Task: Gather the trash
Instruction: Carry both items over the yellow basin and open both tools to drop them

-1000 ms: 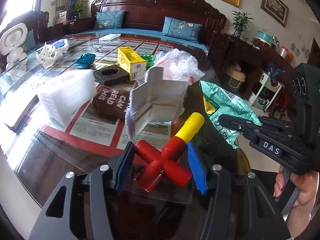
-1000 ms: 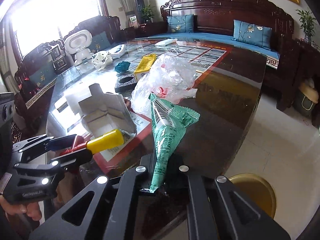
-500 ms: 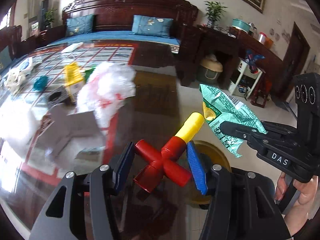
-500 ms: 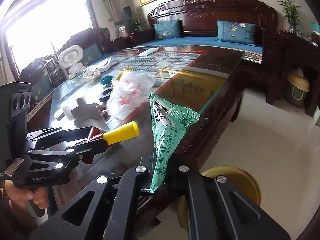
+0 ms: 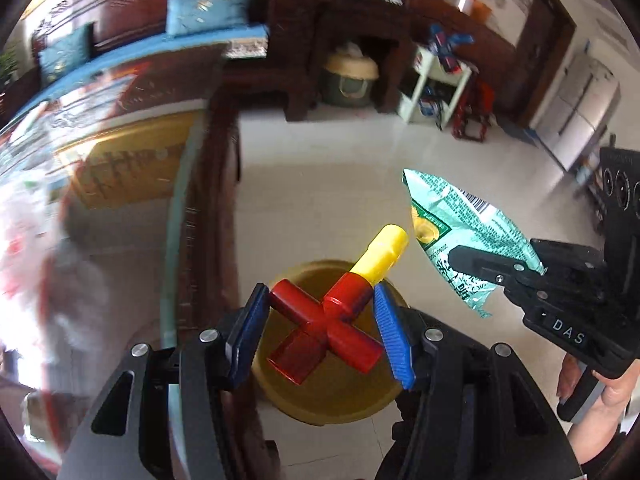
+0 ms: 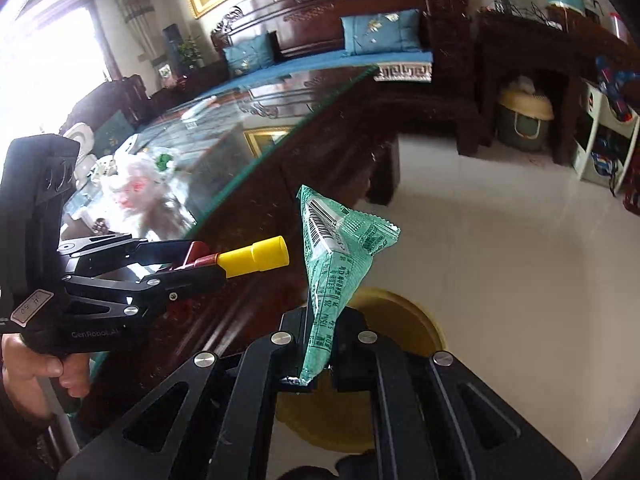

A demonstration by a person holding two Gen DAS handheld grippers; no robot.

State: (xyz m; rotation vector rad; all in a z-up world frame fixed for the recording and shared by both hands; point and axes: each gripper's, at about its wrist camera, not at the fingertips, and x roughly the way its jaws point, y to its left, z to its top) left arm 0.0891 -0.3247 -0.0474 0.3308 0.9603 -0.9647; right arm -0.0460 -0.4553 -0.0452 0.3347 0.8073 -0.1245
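My left gripper (image 5: 320, 328) is shut on a red cross-shaped plastic toy with a yellow tip (image 5: 332, 320), held in the air above a round yellow bin (image 5: 332, 396) on the floor. The toy's yellow tip shows in the right wrist view (image 6: 256, 258), held by the left gripper (image 6: 188, 264). My right gripper (image 6: 320, 364) is shut on a green snack wrapper (image 6: 340, 248), also over the yellow bin (image 6: 404, 320). The wrapper (image 5: 456, 232) and the right gripper (image 5: 492, 268) show at the right of the left wrist view.
The glass-topped dark wood table (image 6: 248, 184) lies to the left, its edge close to the bin, with a white plastic bag (image 6: 136, 188) and other litter on it. A wooden sofa (image 6: 344, 24), a side cabinet (image 6: 532, 80) and a white shelf (image 5: 436, 84) stand behind on the tiled floor.
Both grippers have swung right, off the table and out over the floor, carrying the toy and the wrapper. The yellow bin now lies directly below them.
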